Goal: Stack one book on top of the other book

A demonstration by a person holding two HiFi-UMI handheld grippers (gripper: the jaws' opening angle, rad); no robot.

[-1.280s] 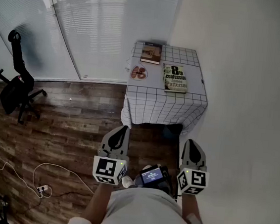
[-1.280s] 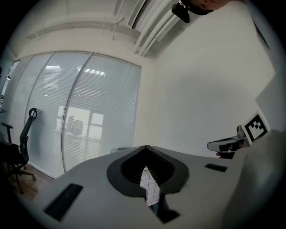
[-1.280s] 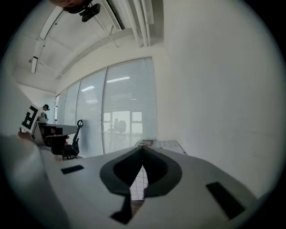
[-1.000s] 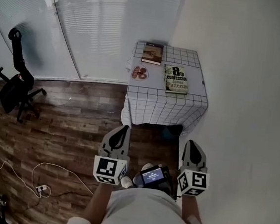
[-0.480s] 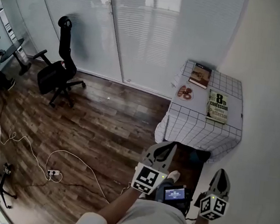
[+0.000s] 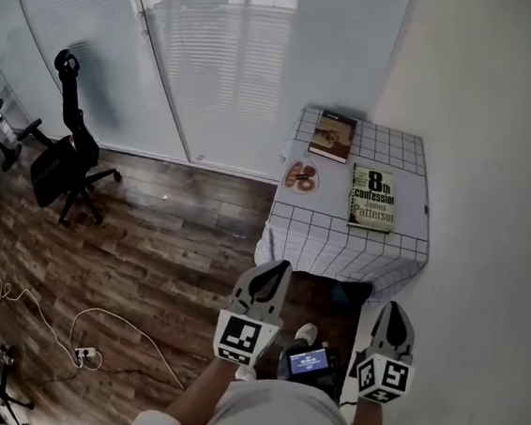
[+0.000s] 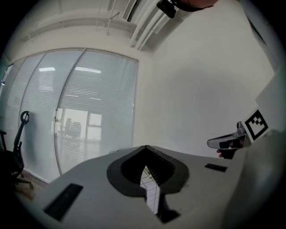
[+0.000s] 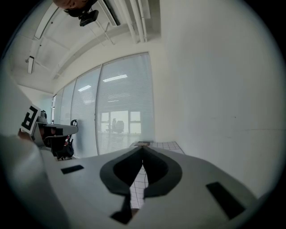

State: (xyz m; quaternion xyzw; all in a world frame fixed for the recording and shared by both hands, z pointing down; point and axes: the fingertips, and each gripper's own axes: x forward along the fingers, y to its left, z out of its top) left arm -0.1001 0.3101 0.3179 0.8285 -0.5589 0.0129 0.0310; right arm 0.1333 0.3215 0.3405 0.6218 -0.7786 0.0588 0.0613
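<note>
Two books lie apart on a small table with a white checked cloth (image 6: 337, 247) against the wall. The green book (image 6: 373, 197) lies near the right side, and the smaller brown book (image 6: 333, 135) lies at the far left corner. Both grippers hang well short of the table, above the floor by the person's body. My left gripper (image 6: 277, 267) is shut with nothing in it. My right gripper (image 6: 395, 310) is shut and empty too. In the left gripper view the jaw tips (image 7: 146, 147) meet; in the right gripper view the tips (image 8: 142, 147) meet with the table beyond.
A small plate with brown food (image 6: 300, 176) sits on the table's left edge by the books. A black office chair (image 6: 63, 162) stands at the left by the blinds. Cables (image 6: 84, 325) trail on the wood floor. A white wall runs along the right.
The view has swung left and back, and the table now sits further right in the picture. Both grippers have shifted right and lower in the view, still shut.
</note>
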